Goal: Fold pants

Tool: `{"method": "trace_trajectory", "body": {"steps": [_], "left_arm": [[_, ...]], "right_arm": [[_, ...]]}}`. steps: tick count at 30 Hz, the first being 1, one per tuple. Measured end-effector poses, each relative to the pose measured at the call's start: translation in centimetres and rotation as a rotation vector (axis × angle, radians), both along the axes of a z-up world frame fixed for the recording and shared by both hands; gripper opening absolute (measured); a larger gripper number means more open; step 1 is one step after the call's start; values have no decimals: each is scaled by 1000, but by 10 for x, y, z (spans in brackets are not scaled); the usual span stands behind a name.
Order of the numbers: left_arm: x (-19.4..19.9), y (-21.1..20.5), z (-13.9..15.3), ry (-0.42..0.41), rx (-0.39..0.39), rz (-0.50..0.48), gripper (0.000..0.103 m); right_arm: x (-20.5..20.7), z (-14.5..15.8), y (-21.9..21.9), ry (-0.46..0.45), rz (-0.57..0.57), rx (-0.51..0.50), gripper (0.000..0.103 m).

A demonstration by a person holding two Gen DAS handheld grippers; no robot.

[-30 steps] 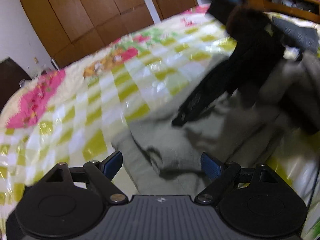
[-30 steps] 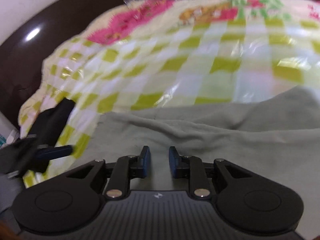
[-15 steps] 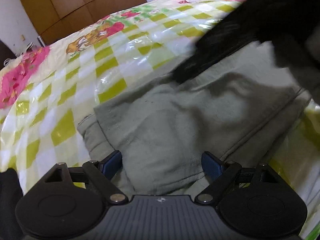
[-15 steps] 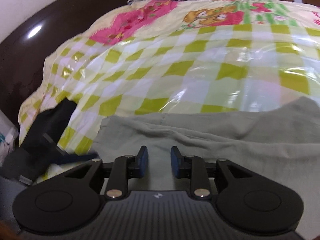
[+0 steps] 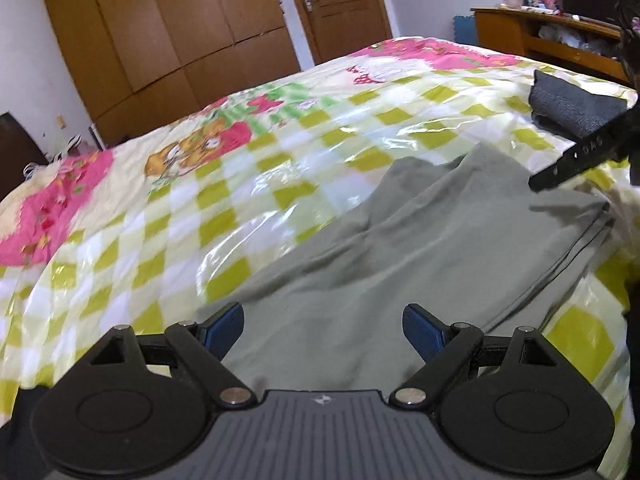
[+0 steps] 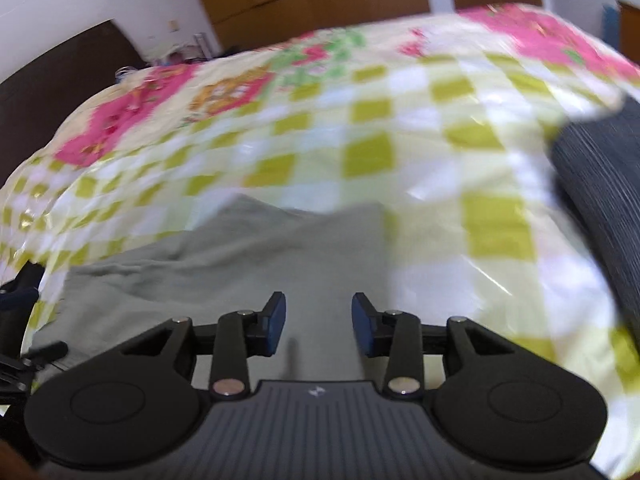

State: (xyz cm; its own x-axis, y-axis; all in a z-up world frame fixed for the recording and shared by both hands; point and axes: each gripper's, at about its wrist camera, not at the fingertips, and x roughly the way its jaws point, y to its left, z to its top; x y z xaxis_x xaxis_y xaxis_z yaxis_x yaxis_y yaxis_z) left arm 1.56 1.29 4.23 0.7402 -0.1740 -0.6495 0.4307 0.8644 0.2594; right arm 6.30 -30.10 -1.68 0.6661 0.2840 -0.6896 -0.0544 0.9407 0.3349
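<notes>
Bed point(image 5: 280, 184) fills both views; its cover is a glossy, plastic-looking sheet in yellow-green and white checks with pink cartoon patches, crinkled and catching highlights; brown wooden wardrobe point(image 5: 168, 28) and a door point(image 5: 340, 4) stand behind it, a wooden shelf unit point(image 5: 560, 40) at far right (cluttered, contents too small to tell).

Pants point(image 5: 420, 264) lie flat on the near side of the bed; grey-green matte cloth, soft, with long shallow creases and a stitched seam along the right edge; in the right wrist view the same pants point(image 6: 256, 264) show a straight right edge and a wavy far edge (this view is motion-blurred).

Dark grey folded cloth point(image 5: 572, 108) sits on the bed's far right corner, well apart from the pants; ribbed or woven look; rounded block shape.

Left gripper point(image 5: 324, 330) points down at a slant over the near part of the pants; blue-padded fingers spread wide, nothing pinched; cloth shows between and beyond them, contact not clear.

Right gripper point(image 6: 319, 328) also tilts down over the pants near their right edge; its jaws are opening, at a moderate gap; only flat cloth shows in the gap, none caught between the pads; a black bar of it point(image 5: 580, 152) shows at the right edge of the left view.
</notes>
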Motion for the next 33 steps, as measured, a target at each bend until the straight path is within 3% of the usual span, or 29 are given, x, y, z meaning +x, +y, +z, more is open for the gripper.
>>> {"method": "trace_trajectory", "body": {"steps": [4, 9, 14, 22, 29, 33], "left_arm": [[10, -17, -9, -8, -9, -11, 98], [21, -37, -26, -26, 44, 8, 98], [33, -41, -49, 84, 38, 45, 98], [31, -40, -53, 89, 11, 75, 98], [32, -36, -52, 102, -18, 89, 98], [32, -35, -52, 105, -33, 93, 98]], "right_arm": [[-2, -18, -21, 38, -40, 79, 37], [-9, -21, -36, 17, -98, 134, 39], [-15, -31, -42, 52, -69, 173, 39], [-11, -38, -34, 93, -27, 257, 40], [-8, -34, -22, 107, -39, 240, 39], [-8, -35, -23, 125, -70, 218, 22]]}}
